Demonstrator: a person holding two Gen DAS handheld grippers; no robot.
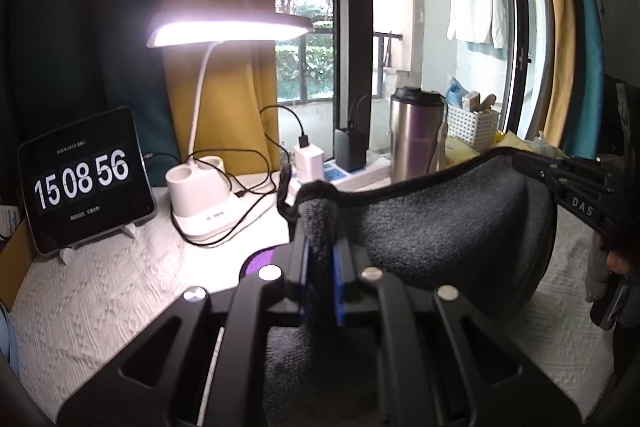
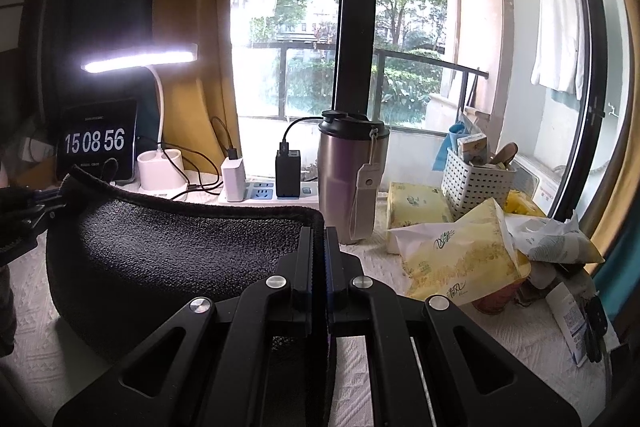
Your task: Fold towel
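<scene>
A dark grey towel (image 1: pixel 448 227) with a black hem hangs in a sagging curve between my two grippers, above the white textured tablecloth (image 1: pixel 100 299). My left gripper (image 1: pixel 320 227) is shut on one top corner of the towel. My right gripper (image 2: pixel 319 235) is shut on the other top corner; it also shows at the right of the left wrist view (image 1: pixel 532 163). The towel (image 2: pixel 180 255) fills the left half of the right wrist view, where the left gripper (image 2: pixel 56 201) shows at the far left edge.
At the back stand a clock tablet (image 1: pixel 84 183), a lit white desk lamp (image 1: pixel 208 195), chargers on a power strip (image 2: pixel 260 191), a steel tumbler (image 2: pixel 352 171), a white basket (image 2: pixel 476 183) and yellow tissue packs (image 2: pixel 460 255). A window is behind.
</scene>
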